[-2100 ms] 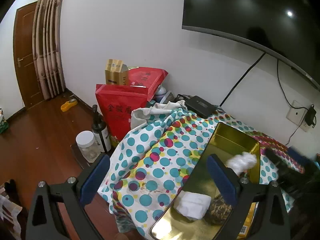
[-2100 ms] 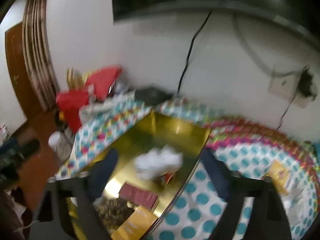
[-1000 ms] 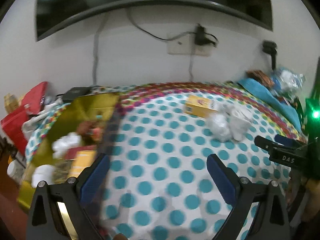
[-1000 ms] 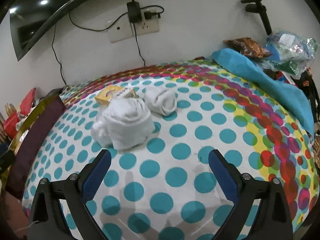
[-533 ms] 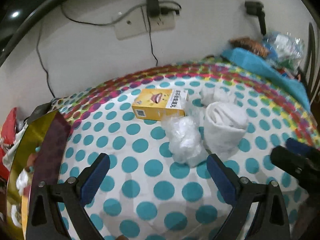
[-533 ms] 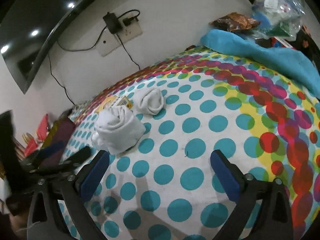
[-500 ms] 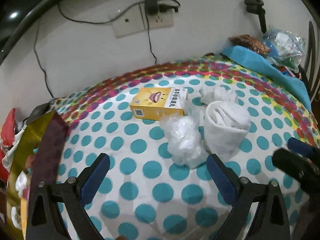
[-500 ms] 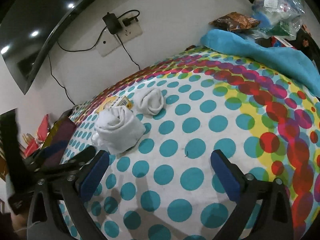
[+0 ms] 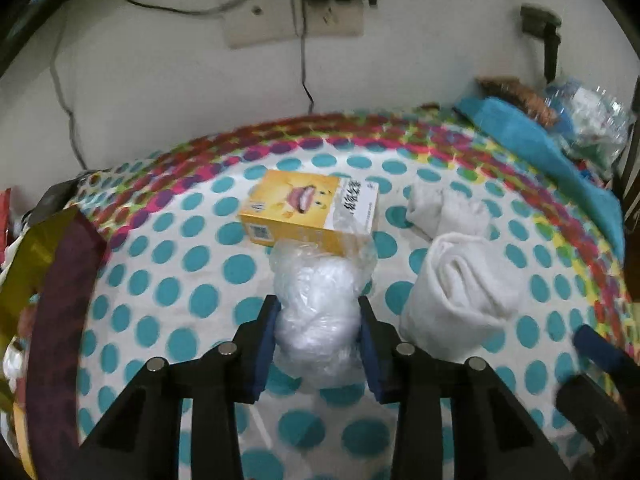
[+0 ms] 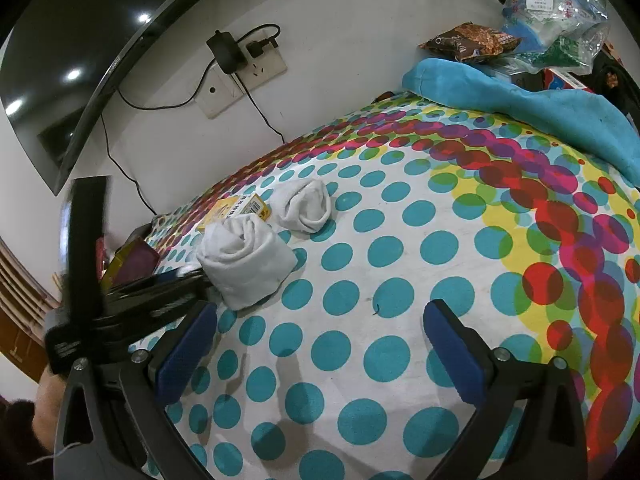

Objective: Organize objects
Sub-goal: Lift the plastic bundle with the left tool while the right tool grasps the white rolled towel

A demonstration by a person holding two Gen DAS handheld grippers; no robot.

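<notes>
Black left claw [image 9: 319, 334], blue pads, silver screws

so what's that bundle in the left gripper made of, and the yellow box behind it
Bundle: apparently thin clear plastic film, glossy and crinkled, wrapped around something white; the left gripper is shut on it. Yellow box: likely printed cardboard, with flat faces and sharp edges.

Two rolled white towels [image 9: 460, 280] [image 9: 444, 210], one yellow box [image 9: 308, 206], one clear plastic bundle [image 9: 318, 300], one gold tin [image 9: 24, 264], and one blue cloth [image 10: 540, 100] lie on the dotted surface [image 10: 400, 280].
</notes>
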